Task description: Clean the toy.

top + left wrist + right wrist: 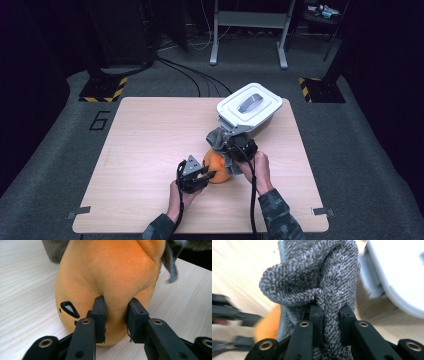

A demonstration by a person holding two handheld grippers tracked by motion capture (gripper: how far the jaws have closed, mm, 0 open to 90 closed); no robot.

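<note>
An orange plush toy (218, 167) with a black mark on its side sits near the middle of the wooden table (150, 135). My left gripper (210, 174) comes in from the left and is shut on a fold of the plush toy (107, 267), with both pads (100, 312) pressed into the fabric. A grey knitted cloth (218, 136) drapes over the far side of the toy. My right gripper (231, 149) is shut on a bunched ridge of this cloth (317, 272), which rises above its jaws. The toy (268, 327) peeks out orange under the cloth.
A white lidded container (248, 106) with a grey handle stands just behind the cloth, close to the right gripper; its rim (397, 272) is near the jaws. Bare tabletop lies to the left. Metal frame legs and cables are on the floor beyond the table.
</note>
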